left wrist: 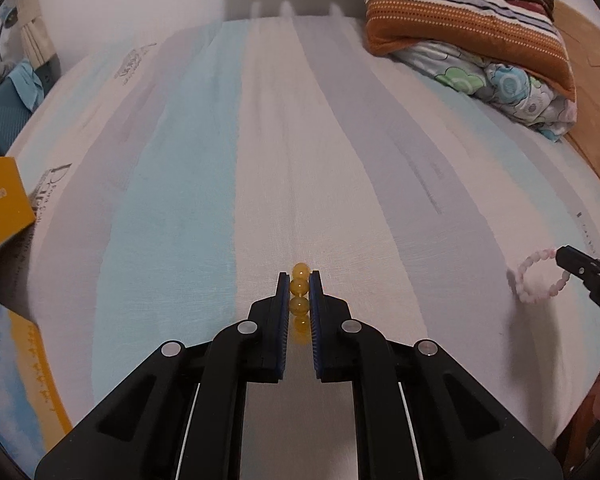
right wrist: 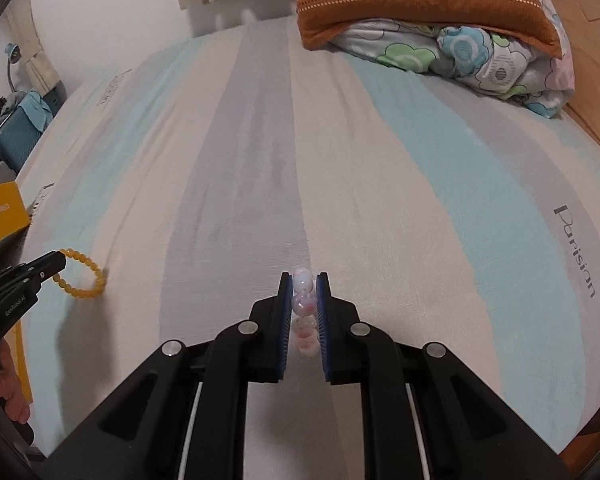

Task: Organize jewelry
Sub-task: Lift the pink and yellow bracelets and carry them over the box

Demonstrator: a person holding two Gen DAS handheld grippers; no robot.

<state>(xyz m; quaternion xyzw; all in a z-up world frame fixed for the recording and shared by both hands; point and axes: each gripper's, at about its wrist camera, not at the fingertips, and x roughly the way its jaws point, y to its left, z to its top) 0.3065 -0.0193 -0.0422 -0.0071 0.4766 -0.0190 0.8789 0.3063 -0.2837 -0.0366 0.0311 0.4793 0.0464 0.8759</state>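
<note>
My left gripper (left wrist: 299, 280) is shut on a yellow bead bracelet (left wrist: 300, 288), whose amber beads line up between the blue pads above the striped bedsheet (left wrist: 204, 168). From the right wrist view the same yellow bracelet (right wrist: 85, 276) hangs as a ring from the left gripper (right wrist: 58, 261) at the far left. My right gripper (right wrist: 303, 280) is shut on a pink-and-white bead bracelet (right wrist: 302, 284). In the left wrist view that pink bracelet (left wrist: 540, 278) dangles from the right gripper (left wrist: 562, 256) at the right edge, lifted off the sheet.
A yellow box (left wrist: 2, 204) sits at the left edge of the bed, with a blue-and-yellow printed item (left wrist: 20, 376) nearer me. A striped pillow (left wrist: 468, 16) on a folded floral quilt (left wrist: 512, 92) lies at the far right. A hand (right wrist: 4, 384) grips the left tool.
</note>
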